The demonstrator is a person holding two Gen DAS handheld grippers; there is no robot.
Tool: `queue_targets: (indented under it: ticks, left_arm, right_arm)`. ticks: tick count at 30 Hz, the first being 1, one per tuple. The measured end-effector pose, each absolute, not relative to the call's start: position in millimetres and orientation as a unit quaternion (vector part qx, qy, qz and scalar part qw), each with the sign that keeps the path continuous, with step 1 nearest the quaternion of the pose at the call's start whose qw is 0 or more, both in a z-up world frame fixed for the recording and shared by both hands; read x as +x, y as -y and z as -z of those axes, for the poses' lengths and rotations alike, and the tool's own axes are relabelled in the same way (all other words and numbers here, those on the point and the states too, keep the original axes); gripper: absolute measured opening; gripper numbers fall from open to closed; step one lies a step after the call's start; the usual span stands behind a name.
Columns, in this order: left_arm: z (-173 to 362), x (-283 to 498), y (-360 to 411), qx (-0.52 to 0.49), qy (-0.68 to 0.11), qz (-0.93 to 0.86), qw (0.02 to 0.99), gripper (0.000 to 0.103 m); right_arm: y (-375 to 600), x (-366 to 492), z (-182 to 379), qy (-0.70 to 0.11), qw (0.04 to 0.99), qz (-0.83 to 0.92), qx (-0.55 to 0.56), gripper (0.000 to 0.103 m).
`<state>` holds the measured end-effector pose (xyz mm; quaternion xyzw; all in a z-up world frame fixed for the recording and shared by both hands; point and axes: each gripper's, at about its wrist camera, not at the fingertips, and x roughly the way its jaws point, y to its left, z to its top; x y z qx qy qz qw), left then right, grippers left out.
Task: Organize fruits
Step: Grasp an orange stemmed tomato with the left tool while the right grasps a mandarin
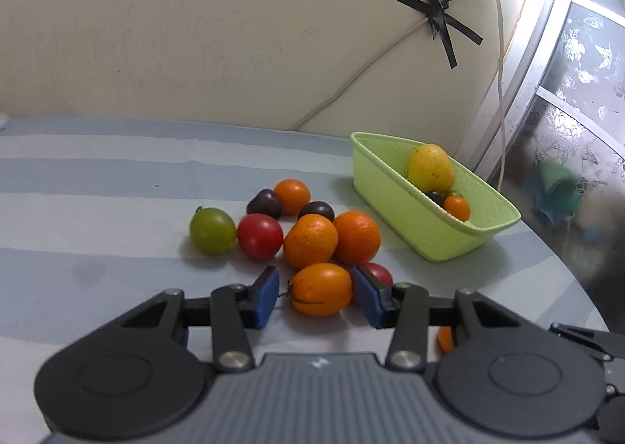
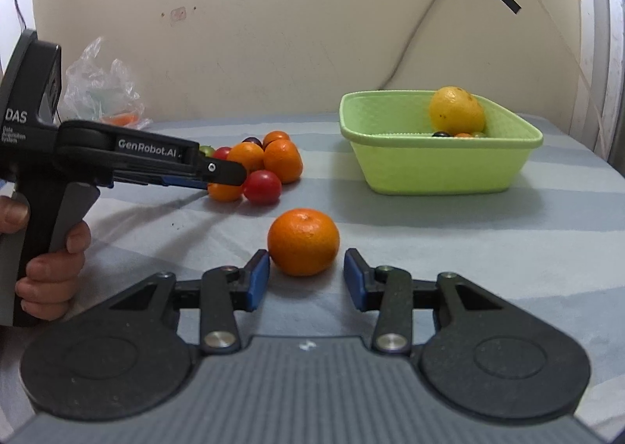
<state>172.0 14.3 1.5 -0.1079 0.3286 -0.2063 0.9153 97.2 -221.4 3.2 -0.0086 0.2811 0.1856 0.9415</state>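
Tangerine [image 2: 303, 241] between right gripper [image 2: 306, 278] pads

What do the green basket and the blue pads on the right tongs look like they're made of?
Green basket: looks like moulded plastic, matte, with a fine woven-style texture on the inner walls and a rolled rim. Blue pads on the right tongs: probably rubber or soft plastic, smooth and dull; hardness can't be judged.

**Even indoor light, fisheye bending at the rims**

Both views are bright and evenly lit. Around the green basket [image 1: 394, 205] colours are clear and focus is sharp. Right of the basket, the patterned panel [image 1: 578, 65] blurs and carries white glare along its frame. Soft shadows fall toward the camera beneath the lone orange [image 2: 302, 241]. Straight lines curve near the edges, and the corners darken.
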Motion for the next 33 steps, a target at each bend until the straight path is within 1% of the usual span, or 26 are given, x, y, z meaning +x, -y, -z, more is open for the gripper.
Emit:
queue_targets:
  ticks: [4,5,6,8,10,11,13,14,15,16,17,18,20,23,26,28,30,31,32,33]
  left_arm:
    - [-11,141,-24,-0.115,-0.317,0.201,0.92,0.042]
    - [-13,131,-26,-0.114,-0.315,0.198,0.921,0.042]
    - [-15,120,-27,-0.112,-0.315,0.197,0.922,0.042]
    - [-16,99,-25,-0.104,-0.314,0.202,0.922,0.042]
    - [-14,84,-21,-0.088,-0.318,0.194,0.924,0.042]
    - [-12,80,-19,-0.081,-0.319,0.189,0.925,0.042]
    - [-8,77,-15,-0.07,-0.321,0.179,0.927,0.044]
    - [-6,78,-14,-0.074,-0.322,0.178,0.927,0.044]
    - [-5,78,-14,-0.079,-0.323,0.177,0.926,0.045]
    - [-4,80,-13,-0.082,-0.323,0.174,0.927,0.045]
    - [-2,80,-13,-0.083,-0.32,0.173,0.928,0.045]
    - [-1,80,-11,-0.079,-0.317,0.171,0.93,0.045]
    - [-1,78,-9,-0.07,-0.315,0.168,0.931,0.045]
    - [0,76,-8,-0.065,-0.314,0.168,0.932,0.045]
    - [0,75,-7,-0.062,-0.314,0.168,0.933,0.045]
    - [0,74,-5,-0.054,-0.313,0.168,0.933,0.043]
    - [-1,74,-2,-0.047,-0.313,0.167,0.934,0.042]
    - [-1,74,-1,-0.044,-0.312,0.166,0.934,0.041]
    - [-1,74,0,-0.042,-0.312,0.167,0.934,0.041]
    - [-1,74,0,-0.041,-0.312,0.167,0.935,0.041]
  right_arm:
    - [219,92,-6,-0.265,0.947,-0.179,-0.017,0.037]
    - [220,88,-7,-0.263,0.948,-0.18,-0.016,0.028]
    - [220,85,-8,-0.264,0.946,-0.186,-0.014,0.007]
    - [221,77,-11,-0.269,0.941,-0.203,-0.01,0.007]
    - [218,67,-10,-0.27,0.939,-0.21,-0.023,0.007]
    - [217,65,-9,-0.271,0.939,-0.212,-0.031,0.009]
    - [214,62,-6,-0.268,0.939,-0.208,-0.043,0.01]
    - [214,62,-5,-0.267,0.941,-0.205,-0.044,0.013]
    - [215,64,-7,-0.265,0.942,-0.205,-0.04,0.021]
    - [217,66,-9,-0.26,0.943,-0.205,-0.035,0.027]
    - [217,70,-11,-0.252,0.945,-0.206,-0.031,0.043]
    - [217,74,-13,-0.248,0.946,-0.207,-0.031,0.056]
    - [215,84,-16,-0.241,0.949,-0.203,-0.032,0.056]
    - [215,98,-15,-0.254,0.947,-0.194,-0.029,0.056]
    - [217,105,-8,-0.279,0.941,-0.19,-0.021,0.051]
    - [220,102,-4,-0.291,0.938,-0.189,-0.016,0.05]
    - [222,93,-4,-0.285,0.939,-0.19,-0.018,0.05]
    - [224,89,-3,-0.283,0.94,-0.189,-0.02,0.049]
    - [225,85,-3,-0.282,0.941,-0.186,-0.023,0.042]
    - [226,83,-3,-0.279,0.942,-0.184,-0.025,0.04]
